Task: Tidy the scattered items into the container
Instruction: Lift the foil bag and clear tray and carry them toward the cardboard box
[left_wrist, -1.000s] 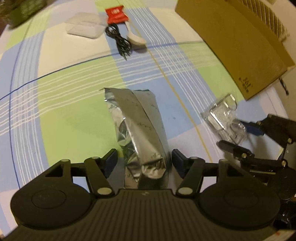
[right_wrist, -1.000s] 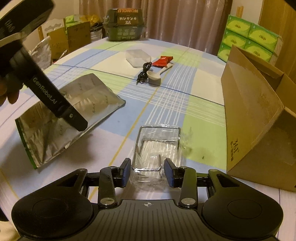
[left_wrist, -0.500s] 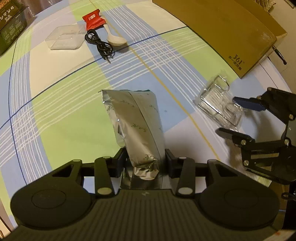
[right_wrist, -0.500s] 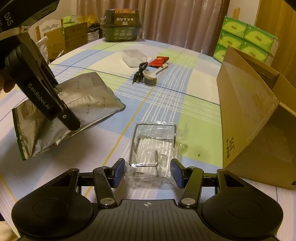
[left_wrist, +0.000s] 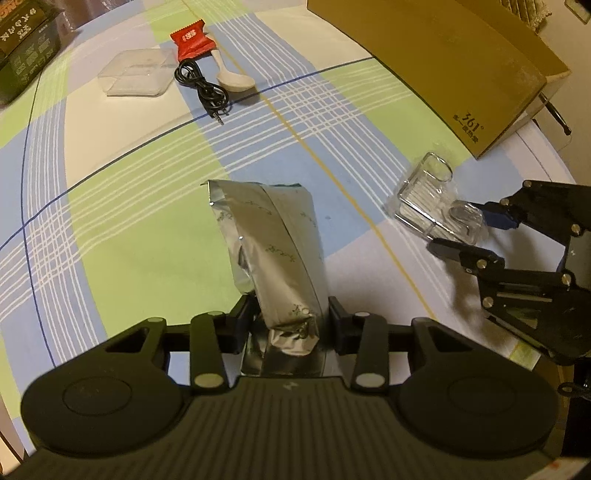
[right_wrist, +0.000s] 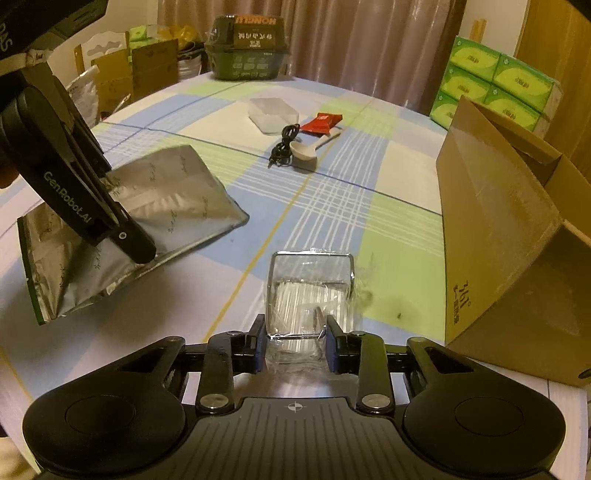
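While viewed from the left wrist: left tongs (left_wrist: 291, 325) closed in over the last second, now pinching the near end of the silver foil pouch (left_wrist: 271, 247), far end resting on the checked table (left_wrist: 122, 221). Beside it, right tongs (left_wrist: 461, 229) at the clear plastic packet (left_wrist: 428, 199). Beyond: red sachet (left_wrist: 192, 38), black cable (left_wrist: 203, 86), white spoon (left_wrist: 234, 77), clear lid (left_wrist: 136, 72), all still loose.

From the right wrist: right tongs (right_wrist: 295, 345) just closed, clamping the packet. Cardboard box (right_wrist: 506, 240) just beside. Both grips apparently secured; lifting into the box likely next.
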